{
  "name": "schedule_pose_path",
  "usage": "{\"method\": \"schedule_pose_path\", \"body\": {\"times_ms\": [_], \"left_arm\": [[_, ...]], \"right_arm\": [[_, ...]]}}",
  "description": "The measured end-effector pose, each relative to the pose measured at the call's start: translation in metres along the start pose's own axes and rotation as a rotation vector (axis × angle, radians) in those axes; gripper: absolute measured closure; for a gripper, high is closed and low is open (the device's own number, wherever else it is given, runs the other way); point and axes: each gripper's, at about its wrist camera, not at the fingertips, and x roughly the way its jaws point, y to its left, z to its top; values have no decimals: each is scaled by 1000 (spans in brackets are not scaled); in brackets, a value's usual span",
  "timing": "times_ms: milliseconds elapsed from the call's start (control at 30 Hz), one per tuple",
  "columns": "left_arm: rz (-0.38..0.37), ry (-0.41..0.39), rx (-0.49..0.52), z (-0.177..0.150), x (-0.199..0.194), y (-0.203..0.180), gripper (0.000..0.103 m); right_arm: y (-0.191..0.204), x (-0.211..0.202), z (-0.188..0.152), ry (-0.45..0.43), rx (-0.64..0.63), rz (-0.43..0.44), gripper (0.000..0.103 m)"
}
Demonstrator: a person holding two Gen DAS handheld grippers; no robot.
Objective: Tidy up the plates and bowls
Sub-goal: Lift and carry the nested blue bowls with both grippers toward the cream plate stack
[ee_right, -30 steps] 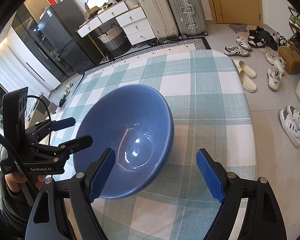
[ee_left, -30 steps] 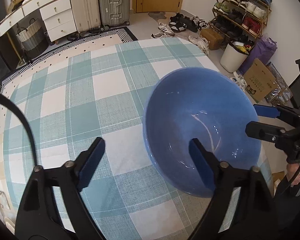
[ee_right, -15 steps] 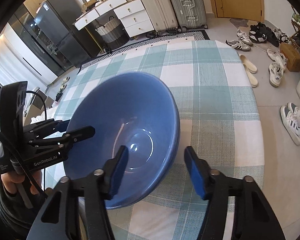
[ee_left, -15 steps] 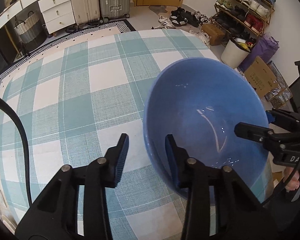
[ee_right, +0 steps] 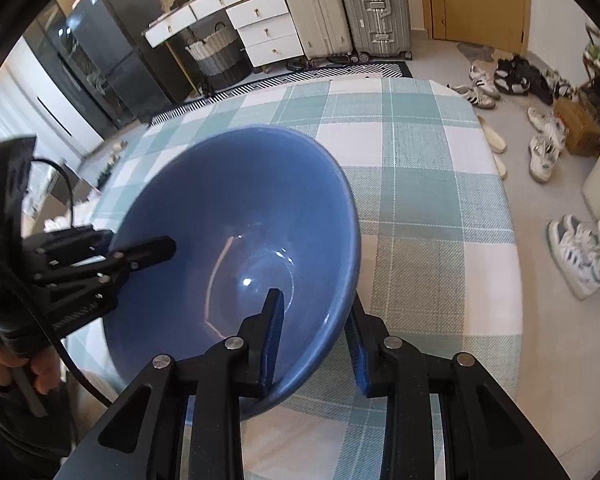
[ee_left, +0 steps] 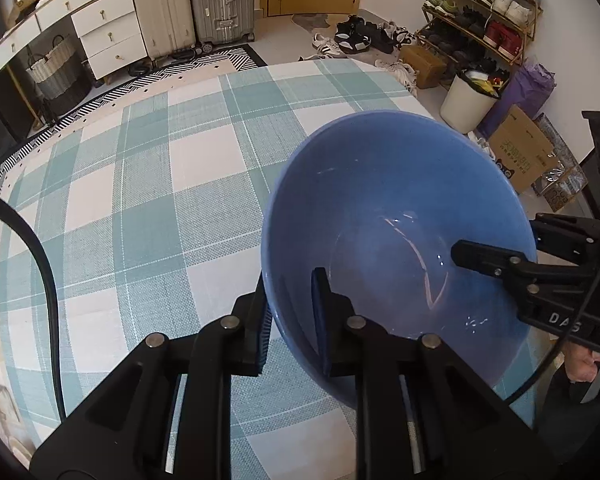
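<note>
Gripping the glossy round blue bowl [ee_left: 380, 200], both tools just closed.

Each camera sits on its own gripper and looks forward and steeply down along the fingers, close above the checked tablecloth [ee_left: 148, 208]. The left wrist view faces the blue bowl [ee_left: 380, 208] from its left side, with the shoe rack [ee_left: 484, 4] behind. The right wrist view faces the same bowl [ee_right: 236, 208] from its right side, toward a refrigerator [ee_right: 96, 60]. Both views share the bowl, the tablecloth, the suitcases [ee_left: 220, 0] and the opposite gripper.
</note>
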Motion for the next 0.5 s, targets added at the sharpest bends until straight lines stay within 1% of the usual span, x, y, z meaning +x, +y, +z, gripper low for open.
{"method": "schedule_pose_path", "body": {"times_ms": [100, 233, 400, 500], "left_arm": [[18, -7, 26, -2, -3, -5, 88], [2, -6, 26, -5, -6, -3, 88], [5, -9, 28, -11, -12, -2, 88], [6, -18, 27, -14, -18, 0, 89]], "right_arm": [[0, 2, 0, 10, -7, -17, 76], [-4, 0, -1, 9, 22, 3, 79], [-1, -3, -3, 12, 24, 1, 80], [1, -8, -3, -4, 33, 9, 81]]}}
